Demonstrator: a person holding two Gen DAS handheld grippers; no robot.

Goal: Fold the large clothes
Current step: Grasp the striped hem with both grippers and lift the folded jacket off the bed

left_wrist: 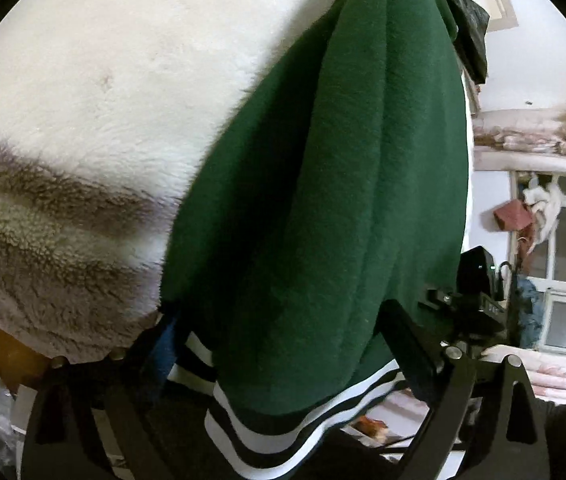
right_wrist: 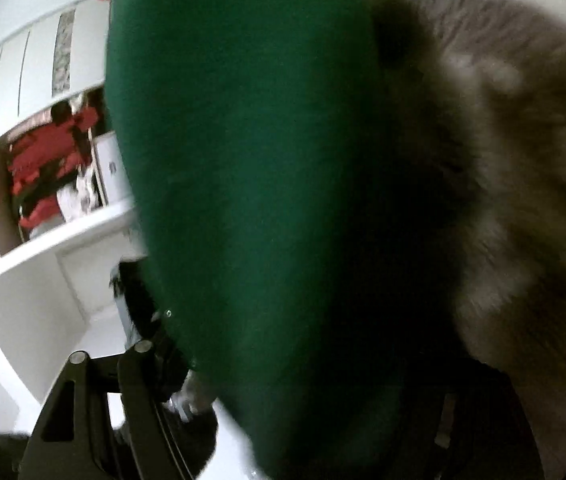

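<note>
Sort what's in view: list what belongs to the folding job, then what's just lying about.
For the job:
- green fleece garment with striped hem
- white fleece blanket beneath it

Lying about:
- red clothing on the shelf
- pink bedding

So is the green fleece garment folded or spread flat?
Folded: the green fleece garment is doubled into long bunched pleats, its striped hem nearest the camera.

Showing dark green across the fleece garment (left_wrist: pixel 323 184), with white-and-black striping banding its hem (left_wrist: pixel 283 432). Showing cream white with grey-brown shading on the fluffy blanket (left_wrist: pixel 95 92). Showing red on clothes (right_wrist: pixel 47 168) in a white wardrobe (right_wrist: pixel 31 64).
</note>
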